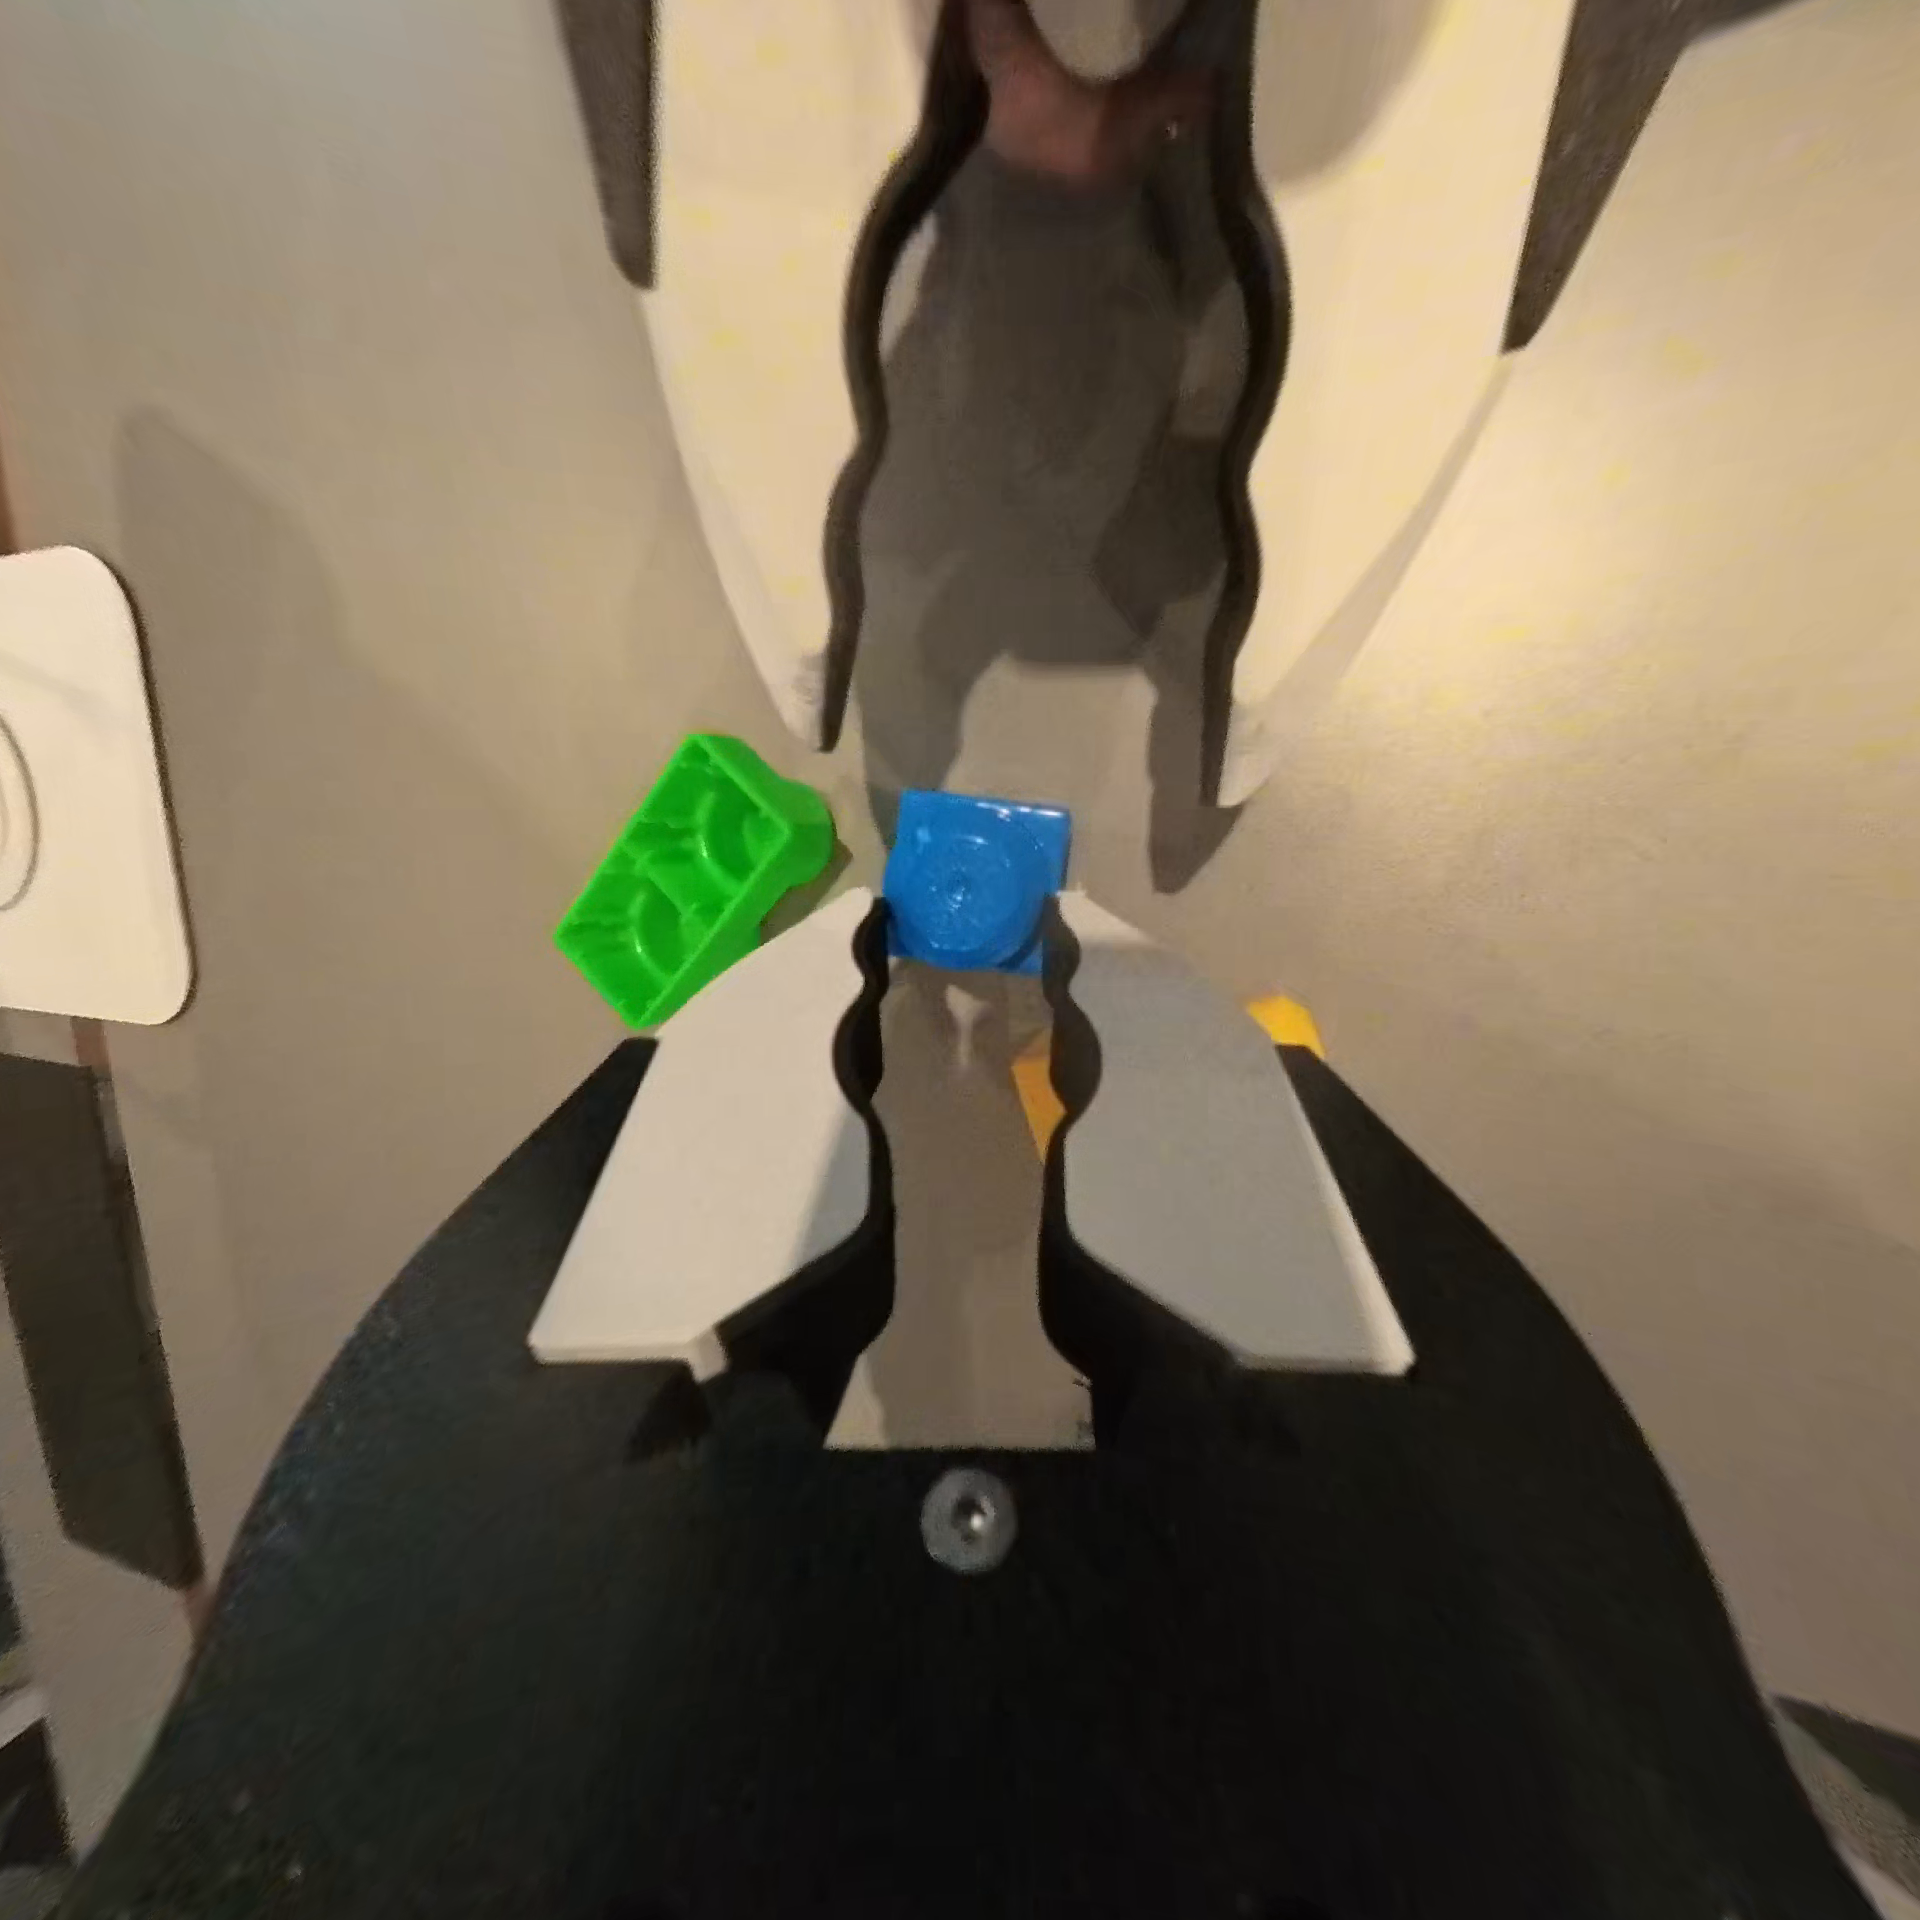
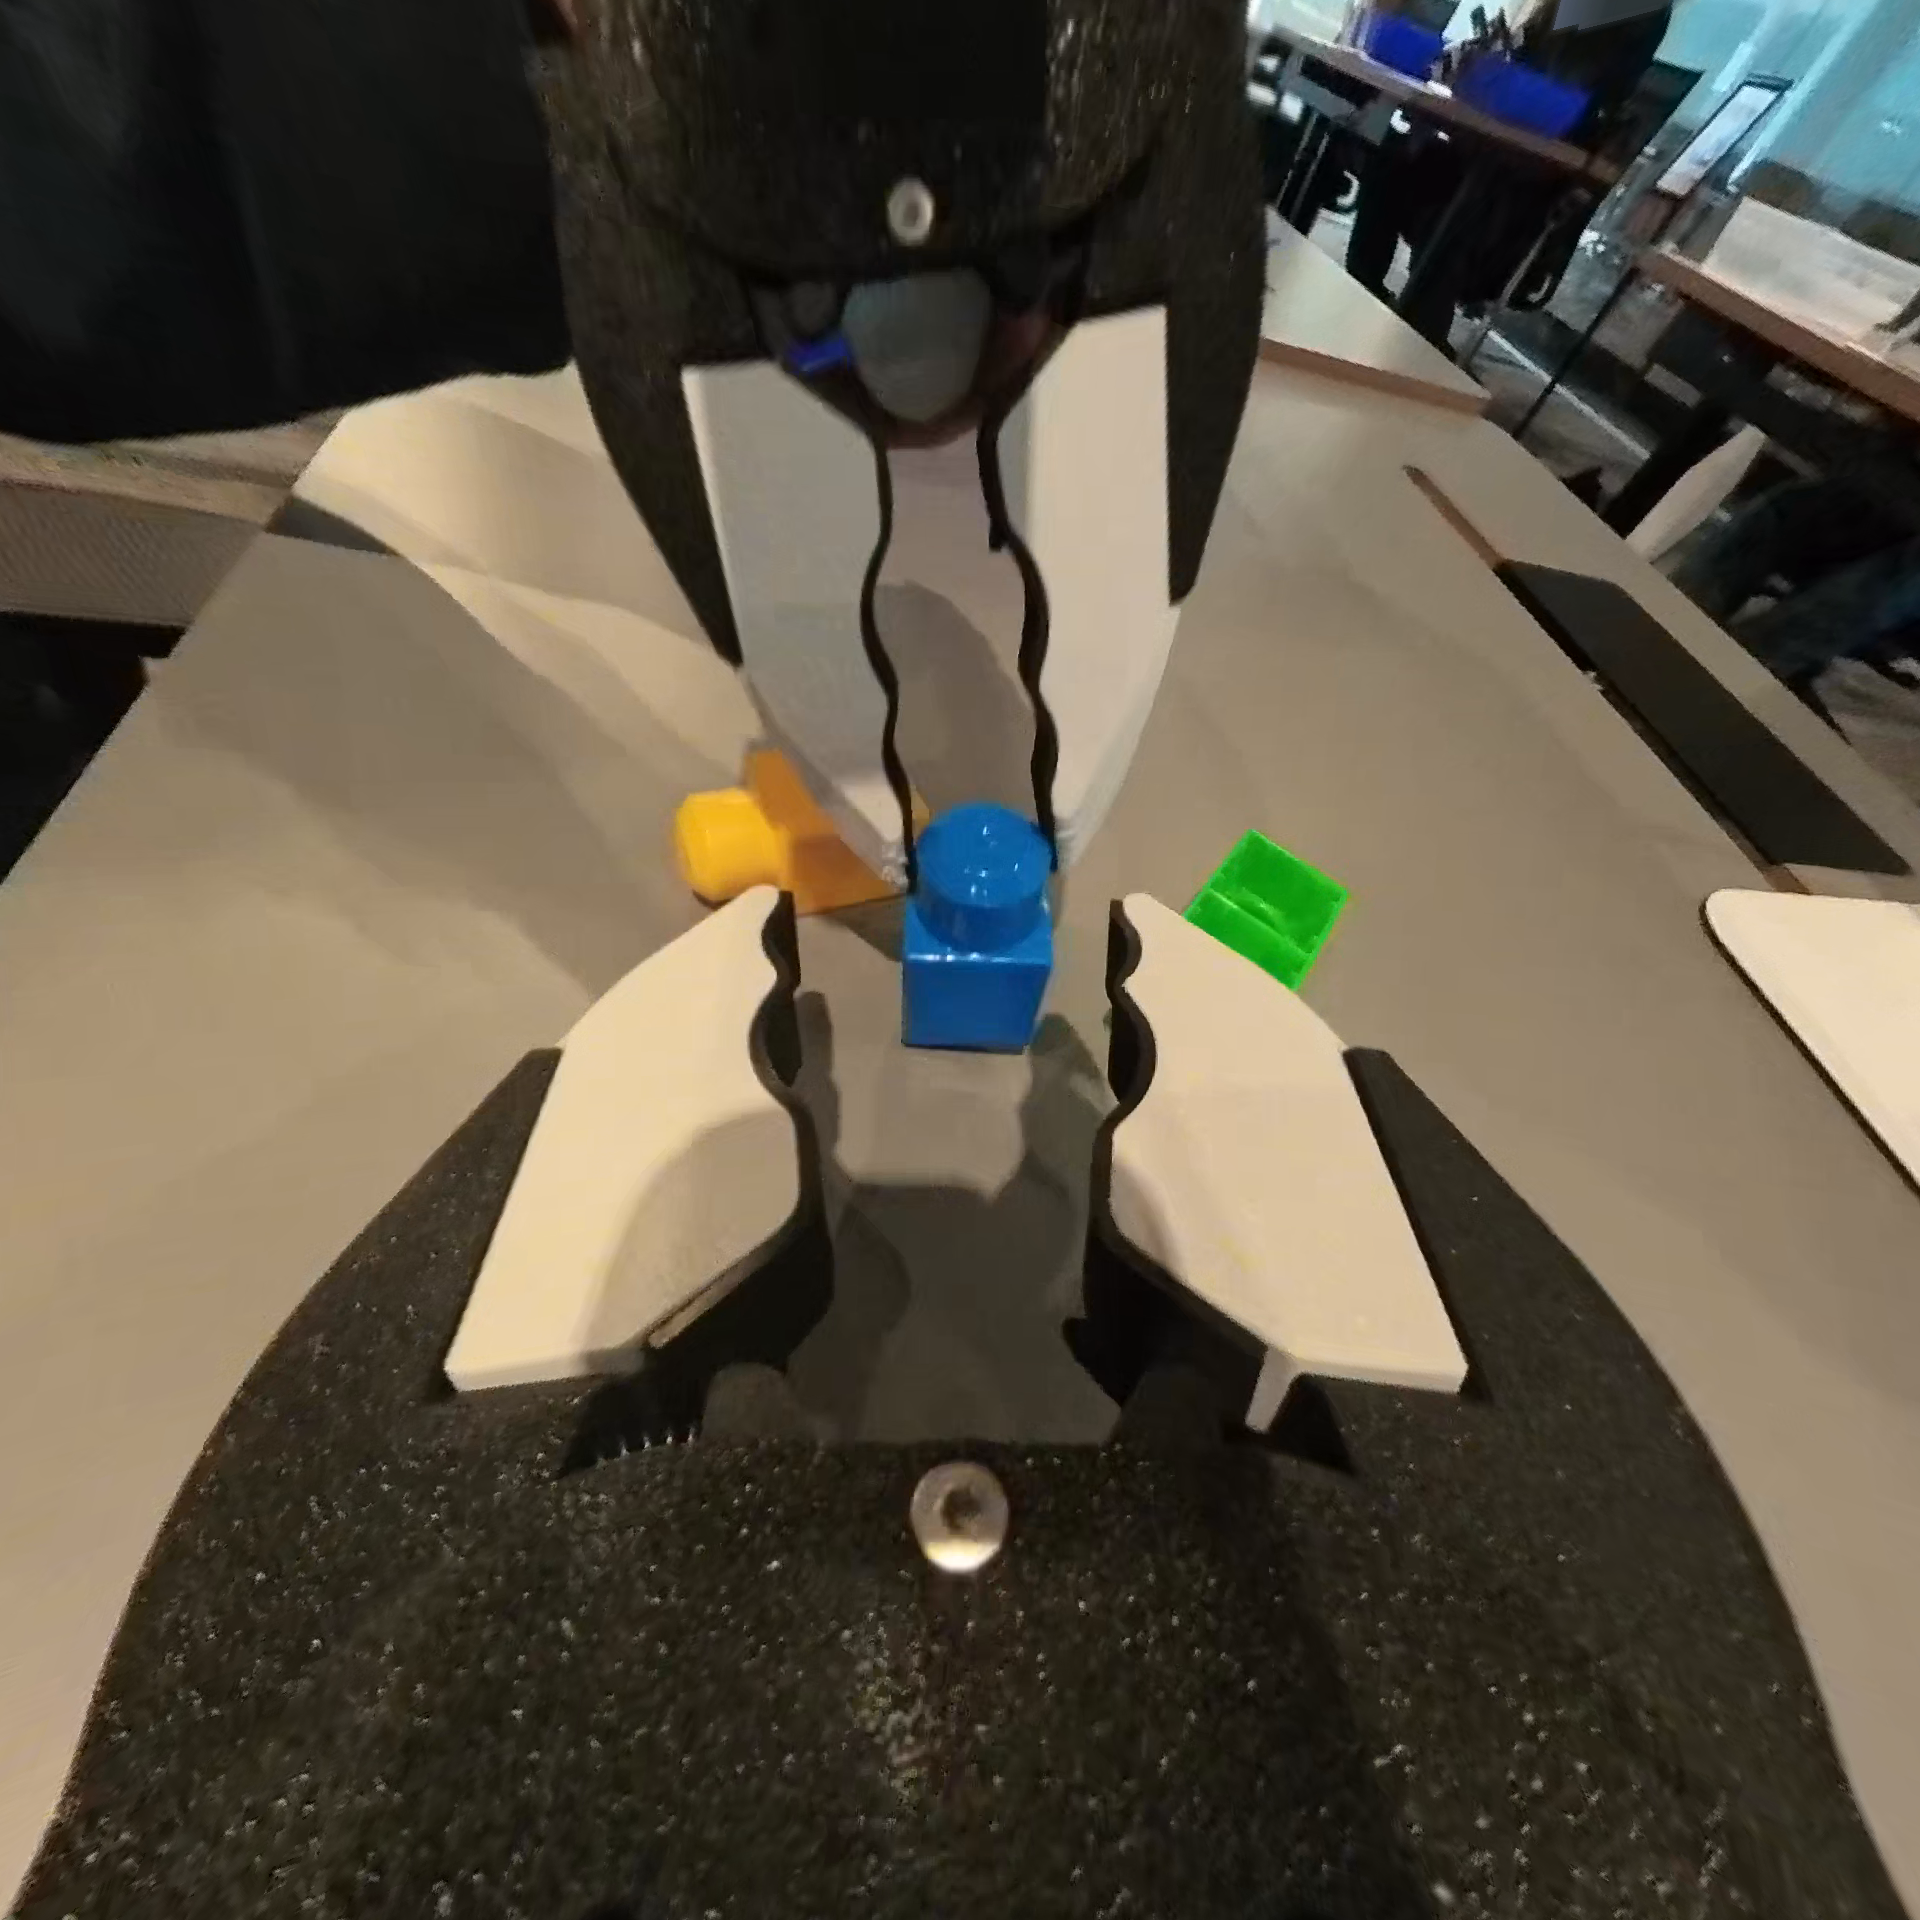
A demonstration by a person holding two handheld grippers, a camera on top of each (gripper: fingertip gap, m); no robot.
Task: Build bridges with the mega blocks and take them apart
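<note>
The blue mega block point(image 2: 971, 977), light, stiff and glossy-slick, stands on the bench point(image 2: 416, 727) pinched at its stud by my left hand-held gripper point(image 2: 982, 857), my right hand-held gripper point(image 2: 951, 935) spread around its square body, the surer hold.

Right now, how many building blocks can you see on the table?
3. A blue block stands upright, its stud gripped by the left gripper. A yellow block lies on its side behind it, partly hidden. A green block lies tipped over beside it. More may be hidden.
</note>
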